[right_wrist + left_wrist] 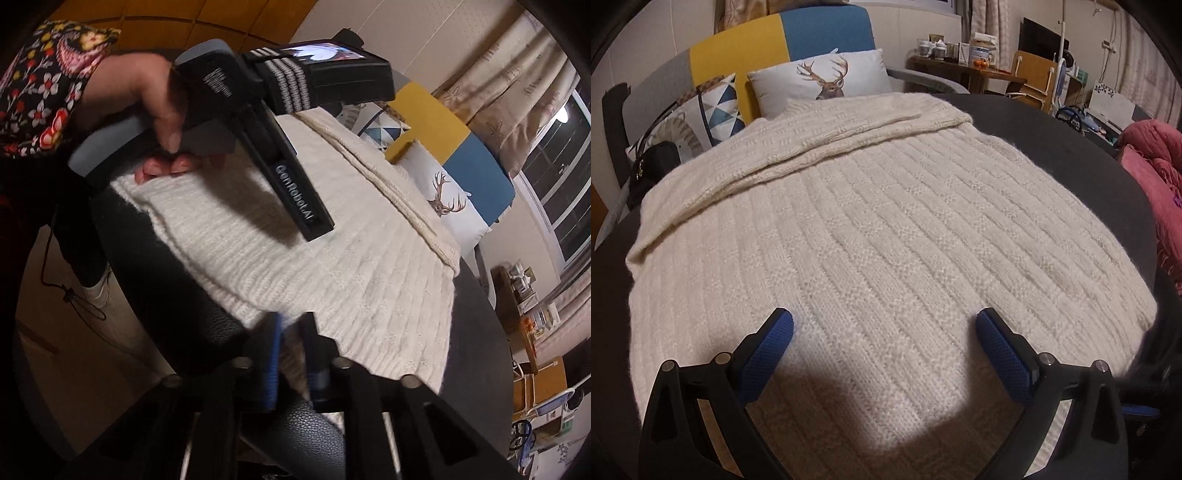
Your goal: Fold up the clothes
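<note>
My left tongs (884, 328) are hanging wide open and empty over the near part of the cream sweater (886, 229), which is lying spread flat across the dark round worktop (1052, 118), one sleeve folded across its far end. My right tongs (295, 343) are pinching shut on the sweater's near hem at the worktop's edge. My left hand (147, 99), in a floral sleeve (44, 85), is gripping its handle above the knit, a deer pillow (827, 81) sitting beyond.

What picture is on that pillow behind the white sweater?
A brown antlered deer head on a pale grey pillow, clearest in the left wrist view.
</note>
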Available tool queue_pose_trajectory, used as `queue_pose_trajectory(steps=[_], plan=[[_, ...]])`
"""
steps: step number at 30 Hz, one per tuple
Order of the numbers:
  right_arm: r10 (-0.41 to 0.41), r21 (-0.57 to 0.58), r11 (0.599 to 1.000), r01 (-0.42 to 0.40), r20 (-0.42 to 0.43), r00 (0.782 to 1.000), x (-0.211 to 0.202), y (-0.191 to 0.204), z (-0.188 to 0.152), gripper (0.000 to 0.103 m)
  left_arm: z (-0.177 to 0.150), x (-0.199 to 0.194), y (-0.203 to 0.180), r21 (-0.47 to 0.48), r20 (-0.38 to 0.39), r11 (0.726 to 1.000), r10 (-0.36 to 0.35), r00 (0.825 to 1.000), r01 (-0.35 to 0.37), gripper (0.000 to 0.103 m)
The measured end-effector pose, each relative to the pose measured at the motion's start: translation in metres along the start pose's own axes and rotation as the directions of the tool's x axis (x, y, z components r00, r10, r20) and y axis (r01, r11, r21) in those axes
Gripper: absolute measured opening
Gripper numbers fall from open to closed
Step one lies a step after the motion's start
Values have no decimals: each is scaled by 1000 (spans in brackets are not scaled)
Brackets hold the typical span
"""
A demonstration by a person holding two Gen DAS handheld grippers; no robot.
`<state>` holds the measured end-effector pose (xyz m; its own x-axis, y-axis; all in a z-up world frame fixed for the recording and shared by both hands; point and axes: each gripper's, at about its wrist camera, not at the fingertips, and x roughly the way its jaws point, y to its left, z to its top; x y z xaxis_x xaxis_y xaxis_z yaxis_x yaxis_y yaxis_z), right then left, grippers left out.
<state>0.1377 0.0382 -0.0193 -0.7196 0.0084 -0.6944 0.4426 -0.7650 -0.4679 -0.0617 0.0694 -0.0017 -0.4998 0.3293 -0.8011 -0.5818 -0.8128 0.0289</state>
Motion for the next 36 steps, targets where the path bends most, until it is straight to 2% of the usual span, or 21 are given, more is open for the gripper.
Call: queue_pose_trajectory(steps=[4,7,11,14,18,20,21,22,23,24,27,29,32,34,36], plan=[[10,14,1000,-10,22,1000,-9,0,-3,4,4,-8,-6,5,22,1000,26,999,-26,101],[49,37,998,-50,14,999,-11,-3,-5,4,5,-11,-14,30,44,999,35,998,-37,101],[109,70,992,-109,2,994,-14,-5,-11,2,1,-2,-21,67,16,996,52,999,-53,101],[156,91,984,-154,-12,988,-12,-6,-14,1,1,-3,-19,43,6,998,40,999,-40,101],[198,121,973,-198,14,980,-19,-14,-16,0,-3,-5,-18,39,-30,999,5,1000,-4,101],[220,137,966,-222,29,975,-23,-19,-18,4,-12,-11,-21,57,-27,998,-13,1000,14,101],[226,185,955,-230,41,973,-24,-29,-19,17,-18,-14,-23,64,-24,997,-31,999,33,101],[230,252,938,-237,56,972,-24,-42,-20,21,-22,-17,-24,68,-19,997,-43,999,44,101],[230,306,922,-237,60,971,-22,-53,-20,21,-25,-19,-26,71,-12,996,-47,999,48,101],[240,392,888,-243,56,969,-13,-70,-20,21,-23,-19,-26,68,-15,996,-51,999,52,101],[282,587,766,-263,61,957,14,-109,-20,21,-14,-20,-27,45,-21,997,-62,998,63,101],[310,634,732,-251,18,951,27,-115,-18,21,-7,-15,-28,32,-31,999,-42,999,43,101],[371,611,747,-262,-56,927,36,-102,-18,21,-7,-8,-33,51,-65,999,-14,998,17,101],[350,565,787,-249,-76,934,27,-91,-23,21,-14,-13,-34,55,-50,998,-20,999,23,101],[348,544,803,-244,-95,933,19,-87,-31,21,-22,-19,-34,55,-46,998,-25,999,27,101]])
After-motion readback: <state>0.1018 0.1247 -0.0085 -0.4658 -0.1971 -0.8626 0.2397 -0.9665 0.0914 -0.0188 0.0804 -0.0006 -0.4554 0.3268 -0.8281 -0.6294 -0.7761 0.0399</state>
